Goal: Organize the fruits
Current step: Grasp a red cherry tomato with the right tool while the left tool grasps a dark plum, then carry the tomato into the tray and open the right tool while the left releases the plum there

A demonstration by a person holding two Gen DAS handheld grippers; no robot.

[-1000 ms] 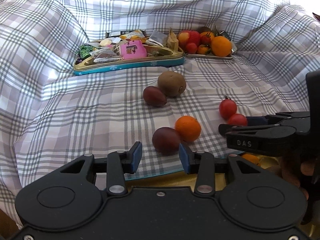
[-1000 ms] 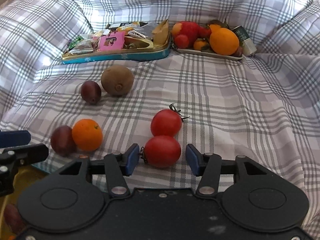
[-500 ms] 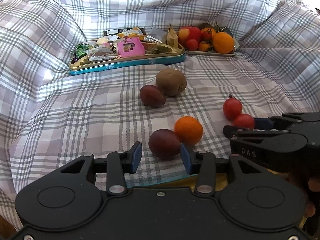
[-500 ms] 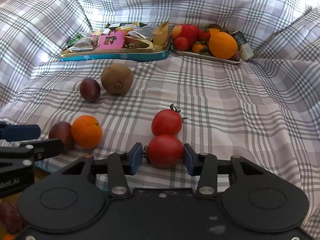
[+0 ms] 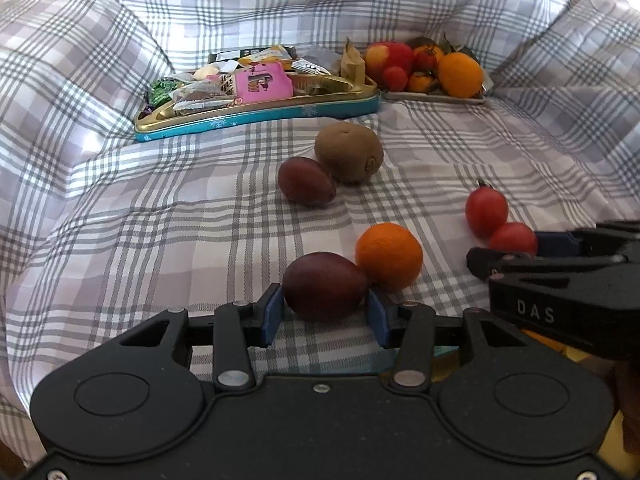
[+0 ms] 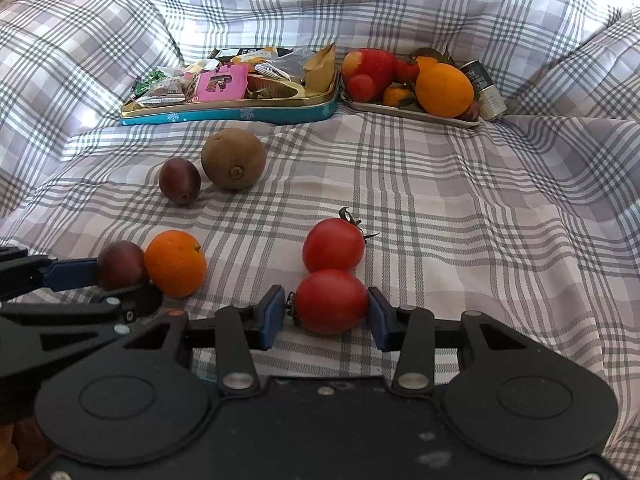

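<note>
My left gripper [image 5: 325, 316] is shut on a dark purple plum [image 5: 325, 286] lying on the plaid cloth, next to a small orange [image 5: 389, 256]. My right gripper [image 6: 327, 316] is shut on a red tomato [image 6: 331, 300], which touches a second tomato [image 6: 333, 245] with a stem. Farther back lie a second plum [image 5: 306, 180] and a brown kiwi [image 5: 349, 152]. A white fruit tray [image 6: 384, 109] at the back holds an apple, a large orange [image 6: 444, 90] and small fruits. The right gripper shows at the right edge of the left wrist view [image 5: 516, 252].
A teal and gold tin [image 5: 256, 114] full of snack packets stands at the back left, beside the fruit tray. A small can [image 6: 482, 90] stands behind the tray. The plaid cloth [image 6: 460, 208] rises in folds at the back and sides. A yellow surface [image 5: 548, 342] shows below its front edge.
Both grippers moved forward over their fruits and closed: the left onto the near plum, the right onto the near tomato. The other fruits have not moved.
</note>
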